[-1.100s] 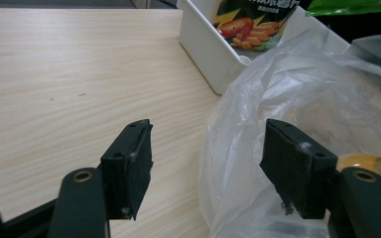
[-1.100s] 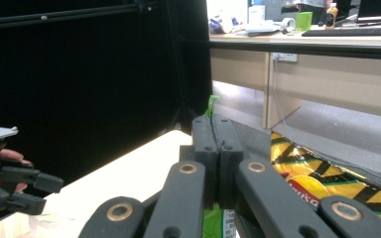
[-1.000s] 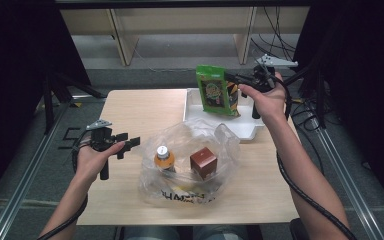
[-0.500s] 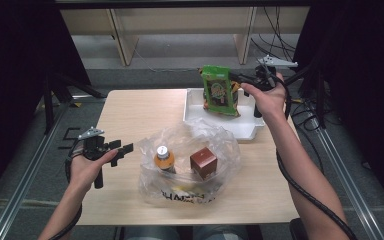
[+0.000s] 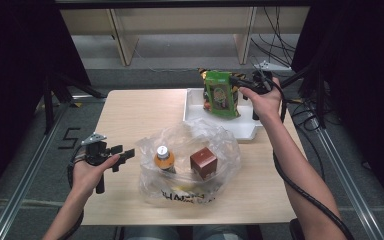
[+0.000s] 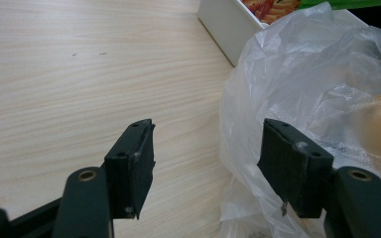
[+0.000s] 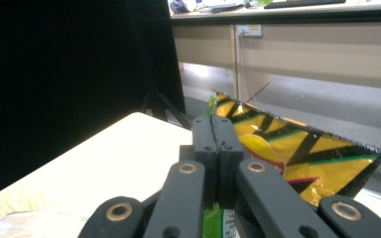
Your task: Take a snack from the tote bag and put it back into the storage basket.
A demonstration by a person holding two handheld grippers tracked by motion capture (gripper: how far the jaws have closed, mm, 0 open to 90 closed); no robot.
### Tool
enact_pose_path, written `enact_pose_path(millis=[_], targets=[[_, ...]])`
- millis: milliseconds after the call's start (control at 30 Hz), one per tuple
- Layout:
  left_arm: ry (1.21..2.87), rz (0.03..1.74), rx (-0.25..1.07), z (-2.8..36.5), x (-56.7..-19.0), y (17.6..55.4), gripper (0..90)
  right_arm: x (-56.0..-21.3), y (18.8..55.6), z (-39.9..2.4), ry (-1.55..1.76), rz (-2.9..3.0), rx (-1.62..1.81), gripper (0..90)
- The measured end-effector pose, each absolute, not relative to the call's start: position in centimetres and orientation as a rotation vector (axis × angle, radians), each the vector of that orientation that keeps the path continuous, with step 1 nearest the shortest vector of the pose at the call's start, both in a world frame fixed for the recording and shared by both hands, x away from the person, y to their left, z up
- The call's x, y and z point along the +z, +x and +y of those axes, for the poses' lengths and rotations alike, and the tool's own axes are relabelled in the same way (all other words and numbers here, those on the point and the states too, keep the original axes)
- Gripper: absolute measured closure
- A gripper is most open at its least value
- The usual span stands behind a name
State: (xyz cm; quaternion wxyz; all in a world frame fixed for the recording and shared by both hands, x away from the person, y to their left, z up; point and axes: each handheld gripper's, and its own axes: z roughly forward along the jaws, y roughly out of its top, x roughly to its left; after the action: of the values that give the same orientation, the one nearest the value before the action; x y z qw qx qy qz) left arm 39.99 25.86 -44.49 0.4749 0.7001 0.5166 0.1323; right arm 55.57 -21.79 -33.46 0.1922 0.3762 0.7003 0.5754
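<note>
While the right gripper (image 5: 241,85) stays clamped on a green snack packet (image 5: 220,93) over the white tray (image 5: 245,131) at one o'clock, the left gripper (image 5: 126,154), jaws apart, sits at eight o'clock beside the plastic bag (image 5: 220,145).

Left gripper (image 5: 122,156) fingers spread wide — right gripper (image 5: 237,82) fingers pinched together.

Before me: a pale wooden table (image 5: 130,120); on it a clear plastic bag (image 5: 190,160) holding an orange-capped bottle (image 5: 164,159) and a brown box (image 5: 203,163). Beyond, a wooden bench (image 5: 180,25) and floor cables (image 5: 275,30).
</note>
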Motion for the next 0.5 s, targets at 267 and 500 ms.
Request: enact_pose_path(millis=[267, 500], targets=[[1.719, 1.26, 0.324, 25.7, -44.5, 40.0, 37.9, -35.0, 56.1, -21.7, 1.096, 1.977, 1.586, 90.0], [1.73, 1.258, 0.318, 25.7, -44.6, 40.0, 37.9, -36.3, 56.4, -21.6, 1.112, 1.997, 1.558, 90.0]])
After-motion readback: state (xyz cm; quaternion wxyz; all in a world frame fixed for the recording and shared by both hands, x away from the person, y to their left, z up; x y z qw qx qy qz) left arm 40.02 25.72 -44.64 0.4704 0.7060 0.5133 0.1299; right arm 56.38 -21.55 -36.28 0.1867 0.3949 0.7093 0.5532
